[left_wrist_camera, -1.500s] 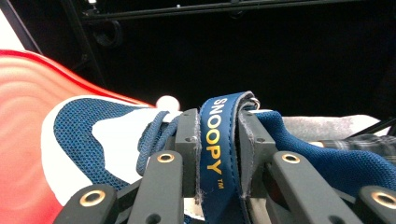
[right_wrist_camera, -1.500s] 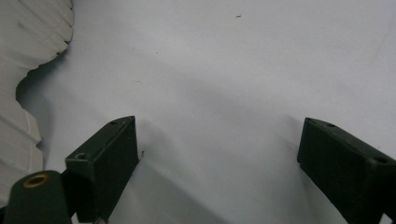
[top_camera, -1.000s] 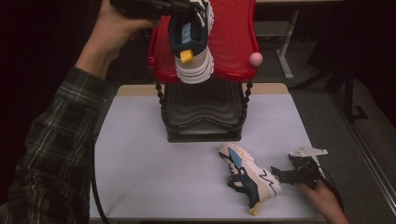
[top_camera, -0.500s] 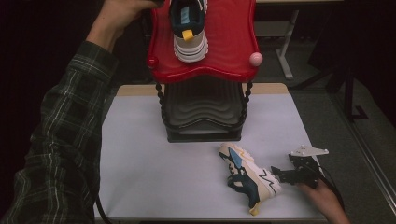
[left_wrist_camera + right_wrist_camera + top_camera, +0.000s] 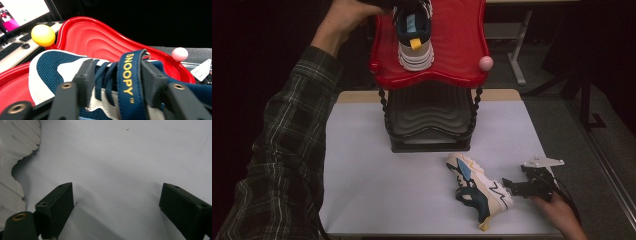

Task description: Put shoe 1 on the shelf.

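A navy, white and cream sneaker [image 5: 414, 36] lies on the red top shelf [image 5: 452, 65] of a shoe rack, heel toward me. In the left gripper view my left gripper [image 5: 115, 77] is shut on this sneaker [image 5: 50, 67] at its navy "SNOOPY" strap and tongue, above the red shelf [image 5: 100, 40]. The matching sneaker [image 5: 477, 189] lies on its side on the white table [image 5: 362, 175]. My right gripper [image 5: 513, 187] rests just right of it, open. In its own view the right gripper [image 5: 117, 197] has bare table between the jaws and the white sole [image 5: 15, 145] at the left.
The rack's black lower shelf [image 5: 429, 120] stands at the table's back centre. A pink knob [image 5: 485, 63] and a yellow knob [image 5: 43, 35] top the red shelf's corners. A metal stand [image 5: 517, 60] and dark floor lie beyond the table on the right.
My left gripper has carried the sneaker farther back over the red shelf, away from its front edge. The right gripper and the other sneaker have stayed put.
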Motion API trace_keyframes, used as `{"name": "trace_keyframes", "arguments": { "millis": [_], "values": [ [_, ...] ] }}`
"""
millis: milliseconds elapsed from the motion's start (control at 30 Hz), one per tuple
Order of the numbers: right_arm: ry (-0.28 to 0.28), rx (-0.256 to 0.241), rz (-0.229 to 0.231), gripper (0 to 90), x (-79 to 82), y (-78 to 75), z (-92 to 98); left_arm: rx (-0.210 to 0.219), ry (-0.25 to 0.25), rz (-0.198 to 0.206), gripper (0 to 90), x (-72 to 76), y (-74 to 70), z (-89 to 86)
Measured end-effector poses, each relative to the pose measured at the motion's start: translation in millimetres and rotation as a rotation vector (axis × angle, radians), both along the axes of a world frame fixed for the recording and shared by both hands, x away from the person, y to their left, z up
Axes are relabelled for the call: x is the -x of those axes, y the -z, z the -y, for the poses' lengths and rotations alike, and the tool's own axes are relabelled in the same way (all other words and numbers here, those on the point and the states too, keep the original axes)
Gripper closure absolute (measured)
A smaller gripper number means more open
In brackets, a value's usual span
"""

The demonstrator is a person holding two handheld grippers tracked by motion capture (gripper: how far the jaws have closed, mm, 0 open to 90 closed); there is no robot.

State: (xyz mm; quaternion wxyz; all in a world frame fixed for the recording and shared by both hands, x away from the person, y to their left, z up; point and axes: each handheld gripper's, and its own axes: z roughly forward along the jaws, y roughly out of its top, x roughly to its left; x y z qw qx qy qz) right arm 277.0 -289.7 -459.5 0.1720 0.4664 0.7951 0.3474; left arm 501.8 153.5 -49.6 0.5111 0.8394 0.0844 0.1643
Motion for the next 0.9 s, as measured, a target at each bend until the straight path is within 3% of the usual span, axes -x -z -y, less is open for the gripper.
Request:
{"name": "trace_keyframes", "arguments": {
  "millis": [367,533,900],
  "values": [
    [-0.001,0.001,0.001,11.5,0.0,0.0,0.0,0.021,0.047,-0.058,21.7,0.4,6.3,3.5],
    [0.0,0.002,0.001,11.5,0.1,0.1,-0.1,0.036,0.033,-0.077,13.7,7.8,6.5,-2.1],
    [0.0,0.023,0.006,11.4,0.5,0.3,-2.4,0.092,-0.005,-0.063,13.2,41.7,6.3,-26.8]
  ]
}}
